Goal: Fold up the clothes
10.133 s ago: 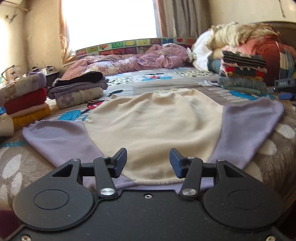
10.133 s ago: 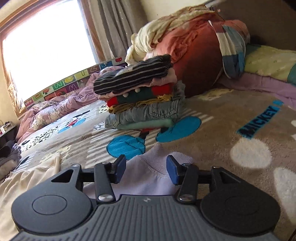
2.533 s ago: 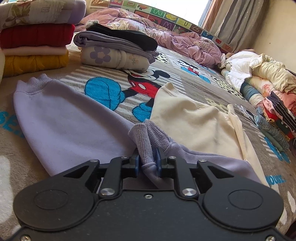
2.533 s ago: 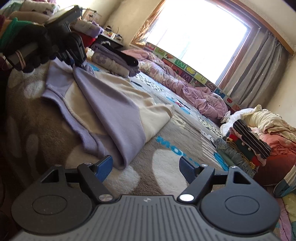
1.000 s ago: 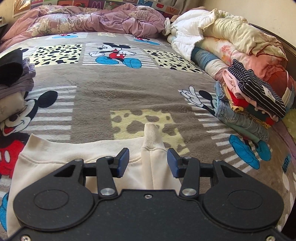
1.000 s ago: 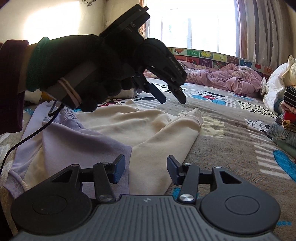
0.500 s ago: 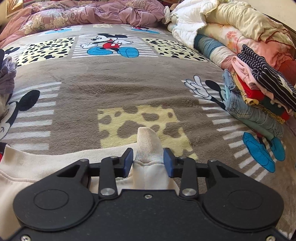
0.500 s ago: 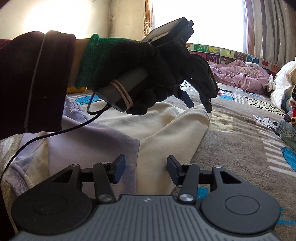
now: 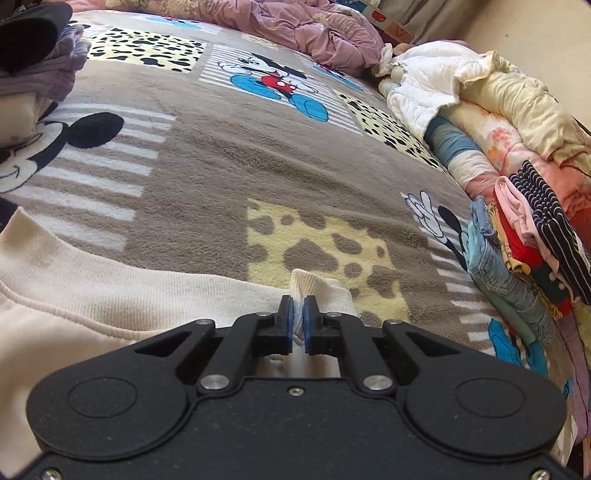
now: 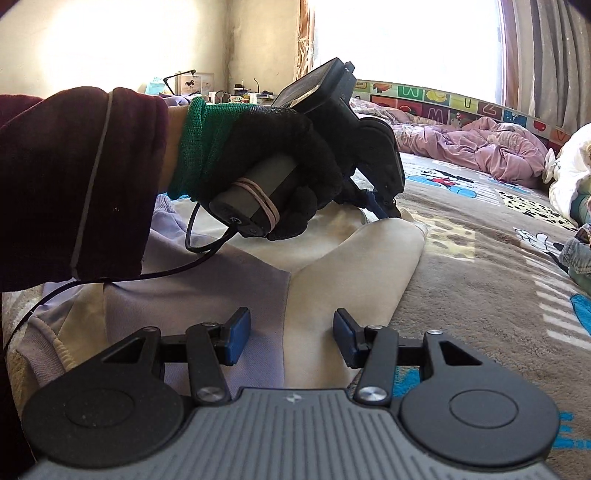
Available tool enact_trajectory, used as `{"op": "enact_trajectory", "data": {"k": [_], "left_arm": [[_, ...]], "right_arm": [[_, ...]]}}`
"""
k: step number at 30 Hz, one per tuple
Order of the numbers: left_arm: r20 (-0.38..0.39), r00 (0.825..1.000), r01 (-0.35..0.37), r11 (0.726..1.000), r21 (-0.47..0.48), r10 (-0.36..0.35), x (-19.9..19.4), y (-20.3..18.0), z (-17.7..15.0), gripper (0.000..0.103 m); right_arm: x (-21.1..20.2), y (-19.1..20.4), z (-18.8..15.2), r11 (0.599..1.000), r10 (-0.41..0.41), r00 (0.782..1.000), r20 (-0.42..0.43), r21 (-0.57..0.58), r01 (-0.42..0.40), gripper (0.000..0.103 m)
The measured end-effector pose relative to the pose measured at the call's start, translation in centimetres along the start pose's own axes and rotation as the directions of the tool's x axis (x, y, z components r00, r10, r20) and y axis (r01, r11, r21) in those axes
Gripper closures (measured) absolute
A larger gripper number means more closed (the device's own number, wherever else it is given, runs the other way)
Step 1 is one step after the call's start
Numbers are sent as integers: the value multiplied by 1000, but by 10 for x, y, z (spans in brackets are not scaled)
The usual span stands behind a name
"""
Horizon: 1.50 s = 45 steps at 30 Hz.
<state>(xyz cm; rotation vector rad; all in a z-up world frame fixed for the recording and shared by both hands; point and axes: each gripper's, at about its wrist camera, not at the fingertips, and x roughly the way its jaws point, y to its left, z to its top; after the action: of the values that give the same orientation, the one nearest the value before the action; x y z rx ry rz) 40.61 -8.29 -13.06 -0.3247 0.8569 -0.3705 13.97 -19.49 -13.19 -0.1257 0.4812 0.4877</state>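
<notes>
A cream sweatshirt with lavender sleeves (image 10: 332, 280) lies partly folded on the bed. In the left wrist view its cream body (image 9: 92, 306) fills the lower left. My left gripper (image 9: 298, 321) is shut on the ribbed cream hem corner (image 9: 317, 291) at the garment's far edge. In the right wrist view the left gripper (image 10: 384, 208), held by a black-gloved hand, pinches that same corner. My right gripper (image 10: 287, 338) is open and empty, low over the near side of the sweatshirt where a lavender sleeve (image 10: 221, 280) meets the cream.
A Mickey Mouse blanket (image 9: 258, 166) covers the bed. Folded stacks lie at the right (image 9: 528, 236) and far left (image 9: 33, 62). A crumpled purple duvet (image 9: 295, 26) and white and cream bedding (image 9: 461, 85) lie at the back. A cable (image 10: 147, 273) trails from the left gripper.
My left gripper has closed on the ribbed hem corner it was straddling. The right gripper stays open and has barely moved.
</notes>
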Motion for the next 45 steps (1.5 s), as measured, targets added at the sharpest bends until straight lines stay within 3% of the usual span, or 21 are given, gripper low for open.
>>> {"op": "enact_trajectory", "data": {"k": [6, 11, 14, 16, 20, 22, 33, 40, 45], "left_arm": [[-9, 999, -33, 999, 28, 34, 8, -1, -2, 94], [7, 997, -78, 990, 121, 78, 7, -13, -7, 93], [1, 997, -83, 991, 106, 83, 0, -14, -5, 92], [7, 996, -91, 991, 95, 91, -10, -16, -4, 81], [41, 992, -120, 985, 121, 116, -40, -21, -5, 74], [62, 989, -137, 983, 123, 130, -60, -20, -6, 60], [142, 979, -151, 988, 11, 148, -182, 30, -35, 40], [199, 965, -146, 981, -127, 170, -252, 77, -69, 39], [200, 961, -148, 965, -217, 193, -274, 104, -98, 39]], "right_arm": [[4, -1, -1, 1000, 25, 999, -22, 3, -25, 52], [4, -1, -1, 999, 35, 999, -30, 10, -35, 52], [2, 1, 0, 999, 35, 999, -29, 11, -35, 52], [1, 1, 0, 1000, 29, 999, -19, 9, -29, 53], [-4, 0, 0, 1000, 23, 1000, 2, 14, -23, 52], [-8, -1, 2, 999, 24, 1000, 15, 25, -25, 52], [-33, -16, 5, 988, 16, 997, 78, 152, -28, 51], [-43, -9, -3, 990, 19, 998, 67, 140, -28, 52], [-55, 0, -8, 992, 55, 996, 75, 109, -63, 52]]}}
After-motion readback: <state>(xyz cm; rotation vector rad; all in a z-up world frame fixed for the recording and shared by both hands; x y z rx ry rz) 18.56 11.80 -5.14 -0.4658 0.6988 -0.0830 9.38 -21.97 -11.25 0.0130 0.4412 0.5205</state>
